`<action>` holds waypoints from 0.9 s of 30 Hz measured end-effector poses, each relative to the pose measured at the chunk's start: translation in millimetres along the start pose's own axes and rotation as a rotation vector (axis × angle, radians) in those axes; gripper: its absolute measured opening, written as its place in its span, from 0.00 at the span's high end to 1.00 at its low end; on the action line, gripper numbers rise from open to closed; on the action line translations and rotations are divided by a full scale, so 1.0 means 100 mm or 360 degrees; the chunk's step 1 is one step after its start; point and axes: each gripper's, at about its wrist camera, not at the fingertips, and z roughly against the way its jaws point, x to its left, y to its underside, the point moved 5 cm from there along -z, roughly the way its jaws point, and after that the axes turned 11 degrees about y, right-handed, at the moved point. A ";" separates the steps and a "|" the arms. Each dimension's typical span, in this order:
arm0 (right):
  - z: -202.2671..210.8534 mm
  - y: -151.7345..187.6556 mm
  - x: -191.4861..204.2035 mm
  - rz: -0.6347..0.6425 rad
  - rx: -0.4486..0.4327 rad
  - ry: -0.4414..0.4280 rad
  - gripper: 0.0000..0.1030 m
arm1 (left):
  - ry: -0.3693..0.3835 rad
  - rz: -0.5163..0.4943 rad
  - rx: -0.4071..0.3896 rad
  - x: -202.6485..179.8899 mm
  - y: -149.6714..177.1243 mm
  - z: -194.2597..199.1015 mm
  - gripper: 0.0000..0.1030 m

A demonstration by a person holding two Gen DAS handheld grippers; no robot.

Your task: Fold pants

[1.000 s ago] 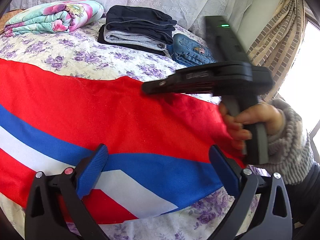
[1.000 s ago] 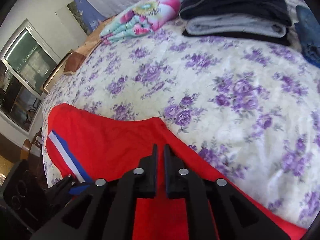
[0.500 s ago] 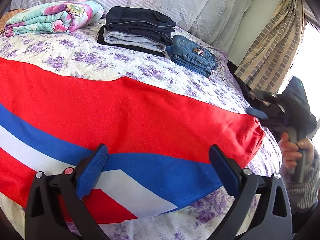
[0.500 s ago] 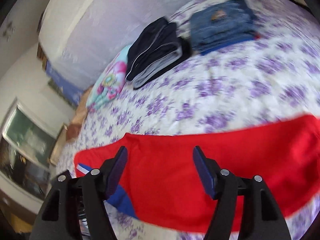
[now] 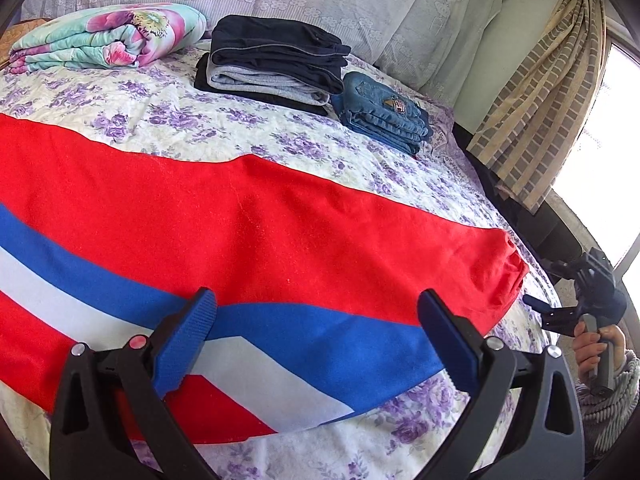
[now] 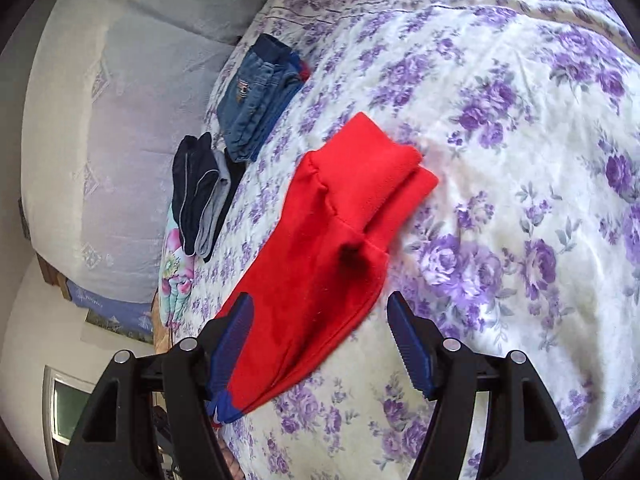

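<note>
Red pants (image 5: pixel 256 224) with a blue and white side stripe lie flat across the bed, legs doubled one over the other. My left gripper (image 5: pixel 316 336) is open and empty, just above the striped near edge. In the right wrist view the pants (image 6: pixel 320 248) run away from me, with the ribbed cuffs (image 6: pixel 384 172) at the far end. My right gripper (image 6: pixel 320 340) is open and empty, hovering over the leg near the cuffs. It also shows in the left wrist view (image 5: pixel 560 312) beyond the pants' right end.
The bed (image 5: pixel 280 136) has a purple-flower sheet. At the back lie a stack of folded dark and grey pants (image 5: pixel 272 60), folded jeans (image 5: pixel 384 116) and a rolled floral quilt (image 5: pixel 104 36). A curtain (image 5: pixel 540 100) and window are at the right.
My right gripper let go of the red fabric, opened, and swung off to the right end of the pants near the cuffs. The left gripper and pants stayed still.
</note>
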 end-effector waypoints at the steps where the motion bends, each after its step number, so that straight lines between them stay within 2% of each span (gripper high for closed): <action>1: -0.06 -0.02 -0.04 -0.0026 0.0003 0.0003 0.33 | -0.0001 -0.0001 0.0000 0.00 0.00 0.00 0.05; 5: -0.20 -0.12 -0.14 -0.0157 -0.0035 -0.0042 0.33 | -0.0001 -0.0002 -0.0001 0.00 0.00 0.01 0.05; 9: -0.25 -0.22 -0.18 -0.0206 -0.0129 -0.0060 0.33 | 0.0002 -0.0001 -0.0002 0.00 0.01 0.01 0.05; 11: -0.25 -0.25 -0.16 -0.0188 -0.0190 -0.0044 0.39 | 0.0008 0.0000 -0.0003 0.00 0.01 0.02 0.05; 12: -0.26 -0.25 -0.16 -0.0160 -0.0229 -0.0025 0.49 | 0.0002 0.0001 -0.0002 0.00 0.01 0.04 0.05; 13: -0.27 -0.26 -0.15 -0.0130 -0.0252 -0.0014 0.63 | -0.0014 0.0000 -0.0003 -0.01 0.01 0.07 0.05; 15: -0.27 -0.27 -0.17 -0.0093 -0.0307 0.0014 0.72 | -0.0033 -0.0007 -0.0052 -0.04 0.00 0.22 0.05; 17: -0.22 -0.27 -0.14 -0.0047 -0.0362 0.0013 0.74 | -0.0101 -0.0054 -0.0173 -0.03 -0.09 0.54 0.05; 19: -0.10 -0.25 0.06 0.0101 -0.0467 0.0060 0.75 | -0.0206 -0.0072 -0.0316 0.05 -0.19 0.91 0.05; 21: 0.05 -0.20 0.37 0.0320 -0.0604 0.0122 0.75 | -0.0343 -0.0025 -0.0437 0.24 -0.27 1.31 0.05; 25: 0.22 0.16 1.26 0.0922 -0.0861 0.0272 0.76 | -0.0616 0.0223 -0.0580 0.87 -0.31 1.90 0.05; 27: 0.14 0.45 1.69 0.1240 -0.0945 0.0353 0.76 | -0.0706 0.0420 -0.0626 1.23 -0.22 2.11 0.05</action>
